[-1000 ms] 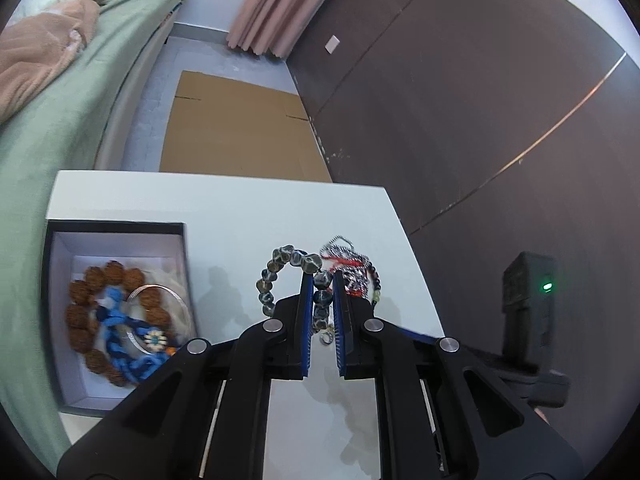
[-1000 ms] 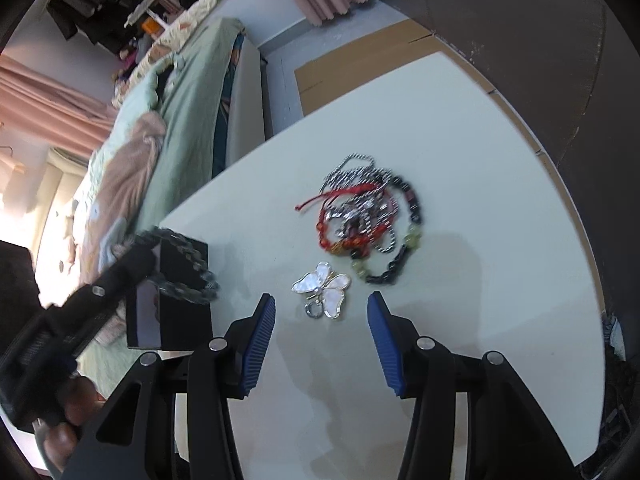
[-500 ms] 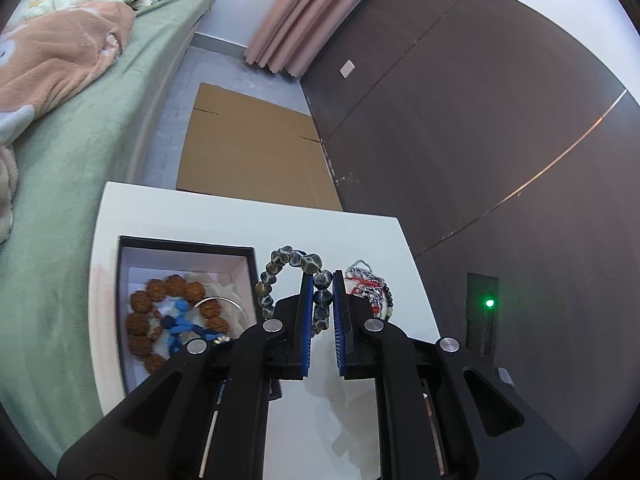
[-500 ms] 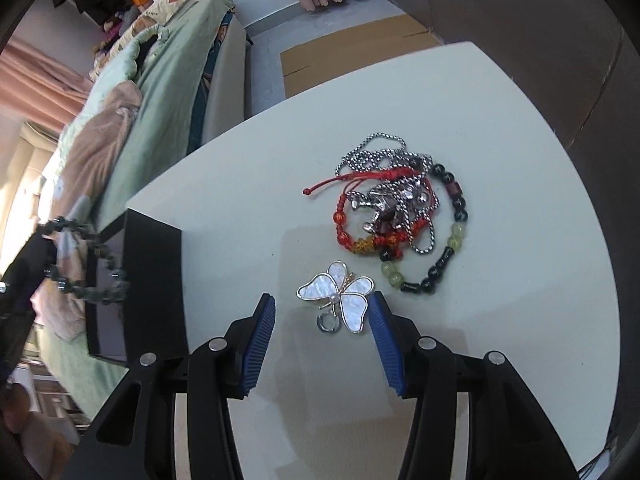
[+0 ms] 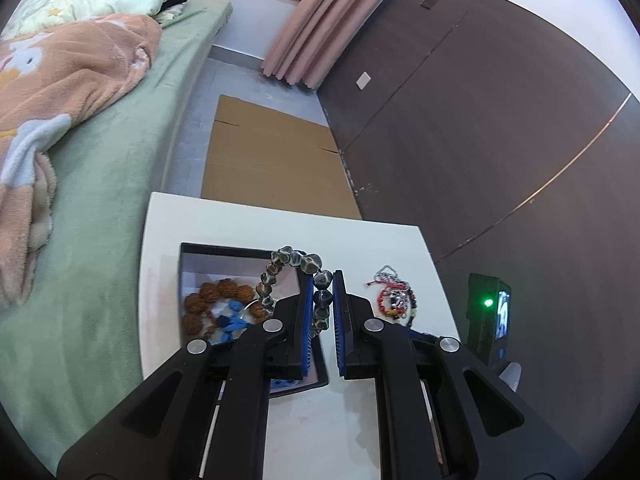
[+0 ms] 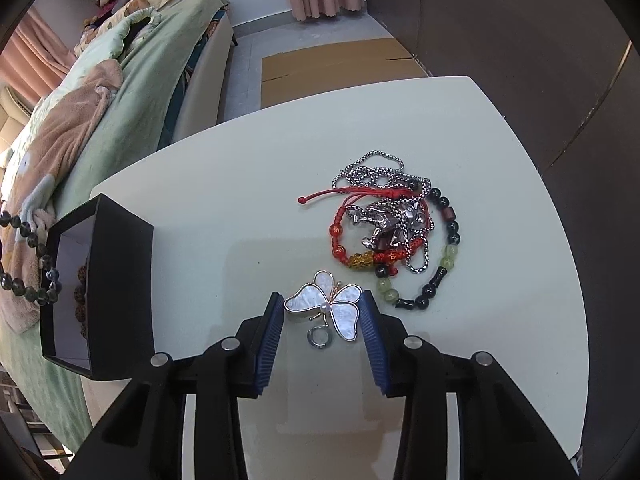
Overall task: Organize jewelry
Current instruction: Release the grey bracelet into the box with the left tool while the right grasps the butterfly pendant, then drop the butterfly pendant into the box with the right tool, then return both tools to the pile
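Note:
My left gripper (image 5: pixel 321 286) is shut on a grey stone bead bracelet (image 5: pixel 294 260) and holds it above the right edge of the black jewelry box (image 5: pixel 224 250). The box holds brown beads (image 5: pixel 212 294) and a blue piece (image 5: pixel 234 322). The bracelet (image 6: pixel 24 264) and box (image 6: pixel 116 276) also show at the left of the right wrist view. My right gripper (image 6: pixel 322 312) is open, its fingers on either side of a pearly butterfly brooch (image 6: pixel 326 306) lying on the white table (image 6: pixel 240 184).
A tangle of jewelry (image 6: pixel 394 220) lies on the table right of the brooch: silver chain, red cord bracelet, dark and green bead bracelet. It also shows in the left wrist view (image 5: pixel 394 298). A green bed (image 5: pixel 80 200) runs along the left; a dark wall (image 5: pixel 500 140) stands right.
My left gripper has carried the grey bracelet left, from over the jewelry pile to over the box. My right gripper has moved forward so its open fingers now flank the butterfly brooch.

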Available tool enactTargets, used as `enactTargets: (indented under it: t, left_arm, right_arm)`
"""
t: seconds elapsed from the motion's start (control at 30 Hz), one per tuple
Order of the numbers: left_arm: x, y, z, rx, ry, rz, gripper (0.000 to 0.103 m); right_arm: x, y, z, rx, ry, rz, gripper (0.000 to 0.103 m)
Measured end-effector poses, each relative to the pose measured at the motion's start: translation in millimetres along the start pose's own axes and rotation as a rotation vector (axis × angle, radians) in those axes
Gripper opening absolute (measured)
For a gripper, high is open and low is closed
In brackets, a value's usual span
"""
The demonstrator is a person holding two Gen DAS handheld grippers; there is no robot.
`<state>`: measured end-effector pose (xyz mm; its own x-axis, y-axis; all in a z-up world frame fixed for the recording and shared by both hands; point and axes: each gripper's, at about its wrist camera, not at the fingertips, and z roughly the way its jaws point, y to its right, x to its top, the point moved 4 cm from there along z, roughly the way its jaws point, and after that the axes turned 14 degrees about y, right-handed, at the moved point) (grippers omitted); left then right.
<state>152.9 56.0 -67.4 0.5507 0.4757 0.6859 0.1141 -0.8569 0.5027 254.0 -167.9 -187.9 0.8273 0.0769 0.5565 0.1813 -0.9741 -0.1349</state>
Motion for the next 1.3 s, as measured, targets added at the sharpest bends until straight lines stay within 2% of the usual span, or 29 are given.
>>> enactTargets:
  t: [0.23,0.4,0.43,0.5,0.53,0.73,1.07,1.13,1.17,1.2,1.23,1.3]
  left_arm:
    - [-7,-5,0,0.025,-0.021,0.019,0.01]
    - [-11,-10,4,0.045,-0.041,0.009,0.011]
    - [-10,-11,4,0.047,-0.041,0.005,0.013]
    - [-8,-14,3,0.05,-0.039,-0.014,0.033]
    - [-6,-17,2,0.056,-0.027,-0.02,0.036]
    - [2,-27,-4,0.069,-0.004,-0.037,0.037]
    - [14,-49,-20,0.109,0.043,-0.064,0.061]
    - [16,-53,-22,0.115,0.049,-0.074,0.065]
    - [16,-55,-23,0.119,0.053,-0.081,0.067]
    - [16,-57,-24,0.121,0.055,-0.086,0.068]
    - [17,-58,-24,0.121,0.056,-0.09,0.068]
    - [17,-59,-23,0.12,0.054,-0.095,0.068]
  right_arm:
    - [5,-1,-27,0.097,0.053,0.046,0.038]
    - [16,-10,-54,0.233,0.131,0.084,0.038]
    - [17,-13,-58,0.253,0.142,0.088,0.038]
    - [21,-20,-68,0.311,0.169,0.094,0.038]
    - [22,-23,-72,0.333,0.18,0.091,0.038]
    - [25,-48,-84,0.416,0.213,0.064,0.038]
    - [25,-87,-88,0.535,0.21,0.045,0.039]
    - [25,-94,-86,0.564,0.194,0.043,0.042]
    - [25,-96,-85,0.58,0.179,0.046,0.058]
    - [24,-96,-85,0.585,0.181,0.05,0.065]
    - [24,-94,-87,0.577,0.195,0.05,0.069]
    - [26,-86,-91,0.553,0.213,0.05,0.069]
